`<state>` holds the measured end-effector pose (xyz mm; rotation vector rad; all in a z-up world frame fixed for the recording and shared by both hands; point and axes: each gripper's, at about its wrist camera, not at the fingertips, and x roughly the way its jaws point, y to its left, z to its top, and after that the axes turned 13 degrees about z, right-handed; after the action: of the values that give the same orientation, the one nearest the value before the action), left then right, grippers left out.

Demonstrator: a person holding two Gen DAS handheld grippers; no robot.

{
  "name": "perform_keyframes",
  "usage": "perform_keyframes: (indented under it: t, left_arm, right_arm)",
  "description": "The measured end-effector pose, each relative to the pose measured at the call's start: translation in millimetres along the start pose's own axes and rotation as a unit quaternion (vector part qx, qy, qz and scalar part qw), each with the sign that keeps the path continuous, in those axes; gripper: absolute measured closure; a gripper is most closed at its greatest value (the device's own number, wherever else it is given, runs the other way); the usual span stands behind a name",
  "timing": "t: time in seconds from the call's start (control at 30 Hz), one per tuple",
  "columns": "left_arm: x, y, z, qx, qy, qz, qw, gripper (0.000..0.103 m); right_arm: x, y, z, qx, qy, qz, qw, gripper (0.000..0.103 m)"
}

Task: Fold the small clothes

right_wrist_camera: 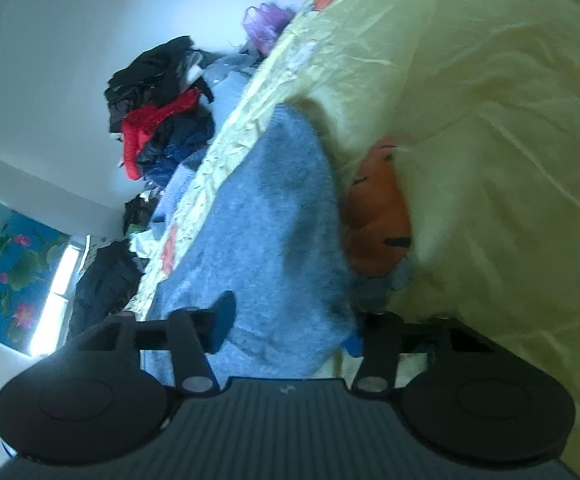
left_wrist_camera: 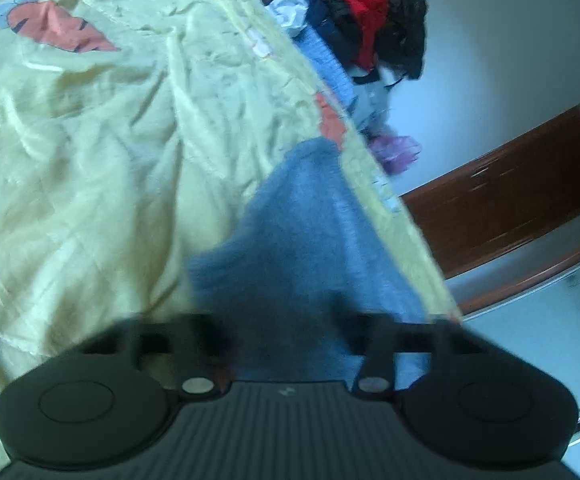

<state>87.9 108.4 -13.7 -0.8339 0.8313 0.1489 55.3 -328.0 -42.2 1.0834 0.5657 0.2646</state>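
A fuzzy blue garment [left_wrist_camera: 302,220] lies along the edge of a yellow quilt [left_wrist_camera: 89,160] printed with carrots. In the left wrist view the cloth bunches up between the jaws of my left gripper [left_wrist_camera: 290,320] and hides its fingertips; the gripper is shut on it. In the right wrist view the same blue garment [right_wrist_camera: 265,208] fills the gap of my right gripper [right_wrist_camera: 294,320]. Its left finger [right_wrist_camera: 221,318] presses into the cloth, while the right finger is partly hidden by cloth and the yellow quilt [right_wrist_camera: 490,120].
A heap of dark, red and blue clothes [left_wrist_camera: 370,20] [right_wrist_camera: 157,120] sits beyond the quilt's edge, with a purple item [left_wrist_camera: 398,152] near it. A brown wooden cabinet [left_wrist_camera: 510,200] stands by the wall. A flower picture [right_wrist_camera: 5,248] hangs beside a bright window.
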Motion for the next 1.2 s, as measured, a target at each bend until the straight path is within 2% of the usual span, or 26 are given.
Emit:
perform_keyframes:
  t: [0.03, 0.07, 0.13, 0.27, 0.4, 0.5, 0.63, 0.7, 0.73, 0.8, 0.83, 0.87, 0.97, 1.0, 1.03, 1.1, 1.13, 1.2]
  left_arm:
    - [4.4, 1.5, 1.1, -0.001, 0.01, 0.011, 0.9999, 0.093]
    - [6.6, 4.6, 2.4, -0.009, 0.012, 0.009, 0.9999, 0.093]
    - [6.1, 3.9, 4.8, -0.003, 0.007, 0.009, 0.9999, 0.095]
    - [-14.4, -1.0, 10.4, 0.005, -0.006, -0.015, 0.9999, 0.097]
    - [-62.9, 0.2, 8.4, 0.03, -0.031, -0.052, 0.9977, 0.098]
    - [-97.6, 14.3, 1.6, 0.043, -0.033, -0.069, 0.9962, 0.098]
    - [-141.5, 47.7, -20.9, 0.058, -0.045, -0.053, 0.9959, 0.103]
    - [-158.4, 60.1, -31.9, 0.093, -0.07, -0.032, 0.9927, 0.103]
    - [-162.5, 61.8, -36.4, 0.123, -0.083, -0.028, 0.9885, 0.103]
    - [-159.9, 61.6, -40.5, 0.16, -0.077, -0.008, 0.984, 0.102]
    - [-155.3, 60.8, -41.6, 0.167, -0.073, -0.001, 0.9832, 0.099]
    - [-150.6, 61.0, -43.2, 0.169, -0.071, 0.0, 0.9831, 0.098]
    - [-127.9, 62.6, -42.4, 0.139, -0.049, 0.002, 0.9891, 0.09]
    - [-117.4, 64.8, -40.8, 0.117, -0.039, 0.0, 0.9924, 0.079]
    - [-106.3, 67.5, -39.1, 0.088, -0.026, 0.009, 0.9958, 0.063]
    - [-91.9, 73.0, -38.2, 0.038, -0.015, 0.01, 0.9991, 0.053]
    - [-89.3, 74.9, -38.7, 0.026, -0.026, -0.004, 0.9993, 0.046]
    - [-87.7, 73.3, -38.0, 0.013, -0.036, -0.009, 0.9992, 0.04]
  right_arm:
    - [0.6, -2.1, 0.5, 0.002, 0.001, -0.008, 1.0, 0.068]
    - [1.4, -5.9, 1.3, 0.009, 0.002, -0.016, 1.0, 0.081]
    - [-0.8, -14.3, 1.7, 0.026, -0.004, -0.006, 1.0, 0.083]
    - [-7.6, -5.7, 0.3, 0.013, -0.006, 0.017, 1.0, 0.084]
    - [-27.3, 15.9, 1.2, -0.013, -0.001, 0.056, 0.998, 0.084]
    - [-52.3, 26.3, -5.0, -0.024, 0.018, 0.078, 0.996, 0.084]
    - [-92.4, 22.0, -24.6, -0.011, 0.047, 0.081, 0.996, 0.084]
    - [-108.7, 17.2, -36.0, -0.008, 0.062, 0.067, 0.996, 0.084]
    - [-114.4, 16.5, -40.7, -0.019, 0.062, 0.053, 0.996, 0.081]
    - [-124.8, 11.3, -43.5, -0.032, 0.049, 0.026, 0.998, 0.066]
    - [-127.6, 12.8, -42.6, -0.046, 0.042, 0.009, 0.998, 0.047]
    - [-130.5, 17.3, -41.8, -0.068, 0.029, -0.002, 0.997, 0.037]
    - [-133.4, 33.0, -42.6, -0.109, 0.012, 0.023, 0.994, 0.035]
    - [-130.3, 36.1, -43.0, -0.11, 0.016, 0.028, 0.993, 0.035]
    - [-127.1, 36.7, -44.3, -0.11, 0.023, 0.028, 0.993, 0.035]
    - [-116.5, 36.3, -48.2, -0.104, 0.048, 0.014, 0.993, 0.035]
    - [-112.9, 34.1, -51.0, -0.095, 0.064, 0.01, 0.993, 0.035]
    - [-112.0, 27.7, -57.9, -0.073, 0.087, 0.017, 0.993, 0.035]
